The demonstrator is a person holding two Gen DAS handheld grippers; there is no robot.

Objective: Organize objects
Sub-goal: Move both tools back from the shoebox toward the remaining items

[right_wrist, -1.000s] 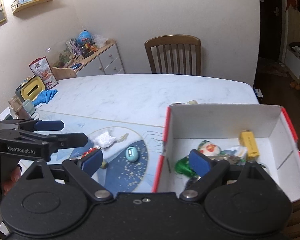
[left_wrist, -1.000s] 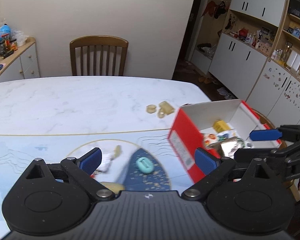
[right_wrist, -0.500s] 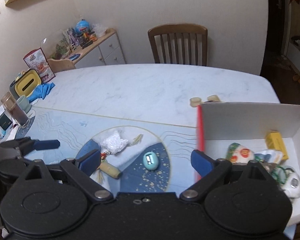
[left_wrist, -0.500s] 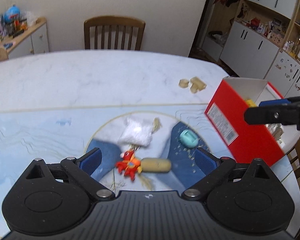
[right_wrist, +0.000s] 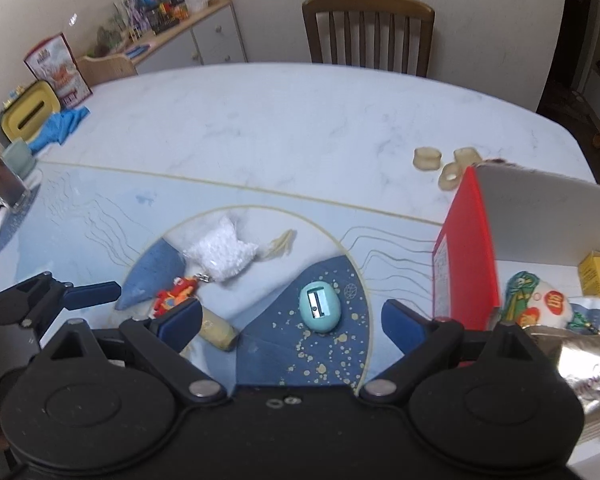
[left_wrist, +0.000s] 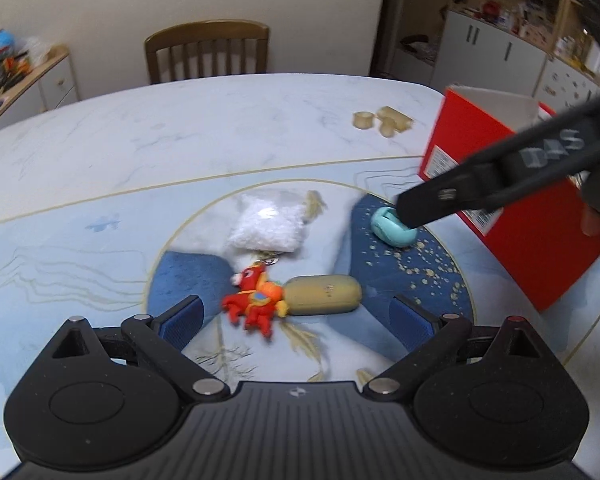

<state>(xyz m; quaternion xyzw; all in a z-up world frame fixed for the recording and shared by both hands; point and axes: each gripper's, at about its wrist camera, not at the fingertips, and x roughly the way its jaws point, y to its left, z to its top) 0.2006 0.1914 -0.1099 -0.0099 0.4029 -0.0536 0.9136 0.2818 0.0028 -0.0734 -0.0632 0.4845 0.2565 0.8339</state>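
Observation:
A red toy keychain [left_wrist: 257, 299] and a tan oblong piece [left_wrist: 325, 289] lie on the blue mat, just ahead of my open left gripper [left_wrist: 296, 318]. A white crumpled bag [left_wrist: 269, 223] lies behind them. A teal egg-shaped sharpener [right_wrist: 319, 306] sits between the open jaws of my right gripper [right_wrist: 292, 320], which is empty. The sharpener also shows in the left wrist view [left_wrist: 392, 230], partly hidden by the right gripper's finger [left_wrist: 500, 168]. A red box [right_wrist: 466, 256] with white inside stands at the right and holds a yellow pack [right_wrist: 598, 278] and wrappers.
Three tan rings [right_wrist: 446, 162] lie on the marble table [right_wrist: 284, 128] behind the box. A chair [right_wrist: 368, 32] stands at the far edge. A glass [right_wrist: 0, 176], a cup, a yellow holder [right_wrist: 28, 110] and a blue cloth sit at the far left.
Both grippers have moved left, away from the box, and down toward the mat. The right gripper now frames the teal sharpener; the left one has closed in on the red toy.

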